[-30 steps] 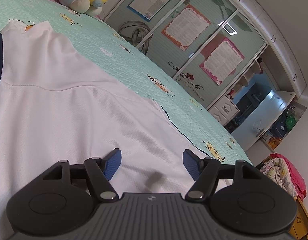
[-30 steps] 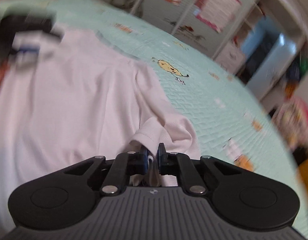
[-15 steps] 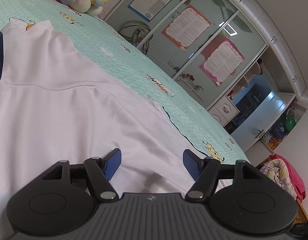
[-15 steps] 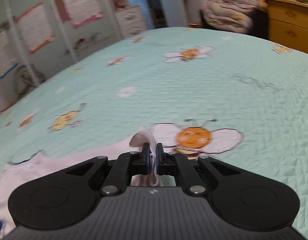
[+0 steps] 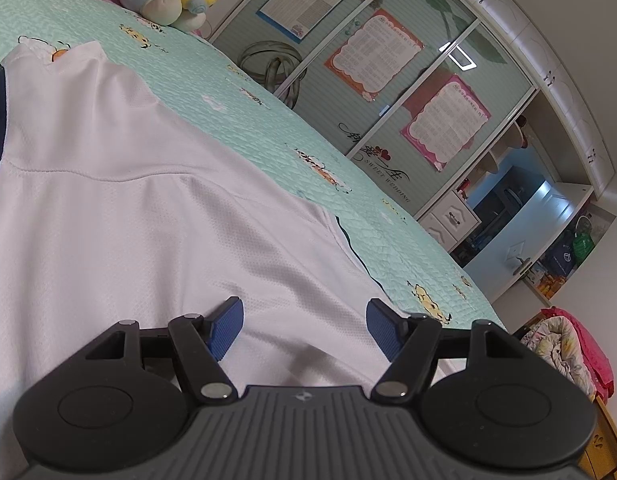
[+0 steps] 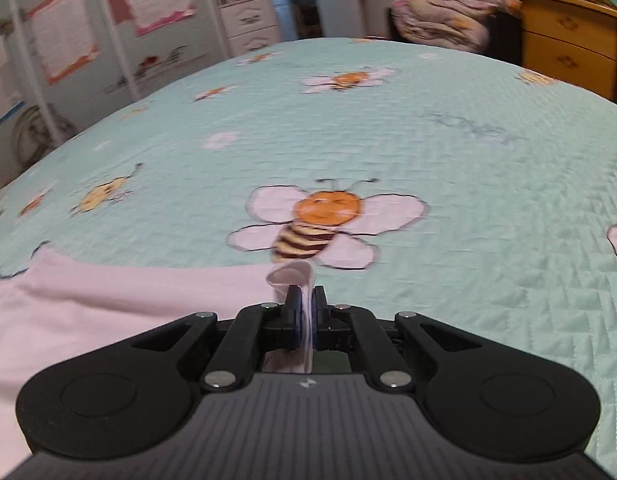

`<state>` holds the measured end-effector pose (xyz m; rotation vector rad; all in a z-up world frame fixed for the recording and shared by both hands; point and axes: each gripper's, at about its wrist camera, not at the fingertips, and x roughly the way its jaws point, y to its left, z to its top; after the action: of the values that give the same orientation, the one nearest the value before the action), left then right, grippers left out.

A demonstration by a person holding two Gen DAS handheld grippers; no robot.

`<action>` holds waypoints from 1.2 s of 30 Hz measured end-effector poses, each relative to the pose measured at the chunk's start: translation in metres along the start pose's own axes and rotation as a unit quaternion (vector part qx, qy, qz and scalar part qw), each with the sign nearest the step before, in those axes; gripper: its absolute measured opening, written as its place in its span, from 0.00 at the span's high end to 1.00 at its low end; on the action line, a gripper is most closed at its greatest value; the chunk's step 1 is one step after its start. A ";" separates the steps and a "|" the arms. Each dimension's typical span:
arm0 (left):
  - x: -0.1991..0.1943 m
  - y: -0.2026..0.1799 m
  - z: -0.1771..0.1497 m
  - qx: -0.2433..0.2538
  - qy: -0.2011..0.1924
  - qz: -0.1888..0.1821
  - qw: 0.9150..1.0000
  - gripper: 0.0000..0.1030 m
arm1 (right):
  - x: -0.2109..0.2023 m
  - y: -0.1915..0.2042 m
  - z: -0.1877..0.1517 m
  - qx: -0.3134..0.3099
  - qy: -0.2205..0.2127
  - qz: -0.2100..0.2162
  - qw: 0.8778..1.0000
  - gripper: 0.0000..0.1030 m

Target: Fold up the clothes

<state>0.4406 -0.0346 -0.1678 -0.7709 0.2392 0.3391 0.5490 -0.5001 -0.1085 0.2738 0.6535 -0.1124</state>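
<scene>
White shirt (image 5: 120, 216) flat under wide-open left claw (image 5: 304, 322); its edge pinched inside right claw (image 6: 306, 312)

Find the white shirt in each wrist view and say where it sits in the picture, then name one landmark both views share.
Left wrist view: the white shirt fills the left and centre, spread flat on the bedspread, running under the open left gripper.
Right wrist view: the shirt lies at lower left, a fold of it pinched in the shut right gripper.
Shared landmark: the mint-green bedspread with bee prints.
</scene>
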 end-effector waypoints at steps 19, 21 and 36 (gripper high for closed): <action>0.002 0.003 0.003 -0.006 -0.001 -0.002 1.000 0.30 | 0.112 0.281 0.021 -0.262 0.095 0.234 0.932 0.31; 0.002 0.003 0.003 -0.007 -0.001 -0.002 1.000 0.30 | 0.121 0.293 0.017 -0.291 0.109 0.219 0.925 0.35; 0.003 0.002 0.003 -0.008 -0.004 -0.002 1.000 0.30 | 0.147 0.306 0.024 -0.350 -0.011 0.138 0.927 0.97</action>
<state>0.4427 -0.0308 -0.1675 -0.7857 0.2275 0.3401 0.7369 -0.2166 -0.1140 -0.3280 0.5883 0.3871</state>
